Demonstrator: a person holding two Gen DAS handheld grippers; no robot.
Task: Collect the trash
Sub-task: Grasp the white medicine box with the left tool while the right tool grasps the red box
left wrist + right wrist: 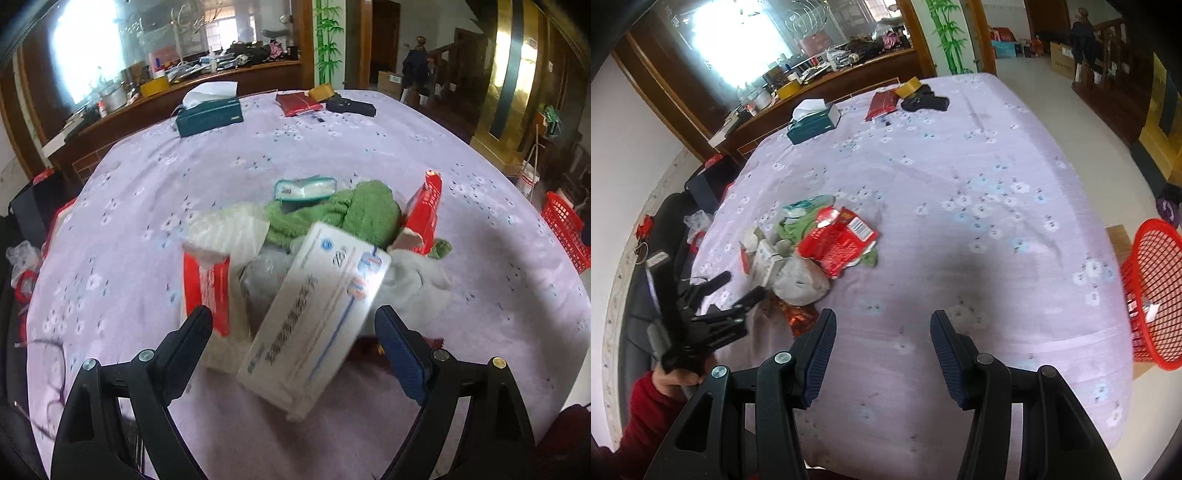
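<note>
Left gripper [293,326] angled down over trash pile [812,251] near surface [369,158] edge, gripped by hand [677,376] in red sleeve [646,413]. Jaws spread wide, pinching nothing; white medicine box [314,317] lies tilted between them, blurred, pads clear of it. Behind box: green cloth [351,210], red wrappers [424,210], white foam sheet [229,225]. Right gripper [882,347] tipped down over bare lilac cloth, jaws half spread, empty, trash pile well to its left. Red mesh basket [1156,291] stands off surface's right edge.
</note>
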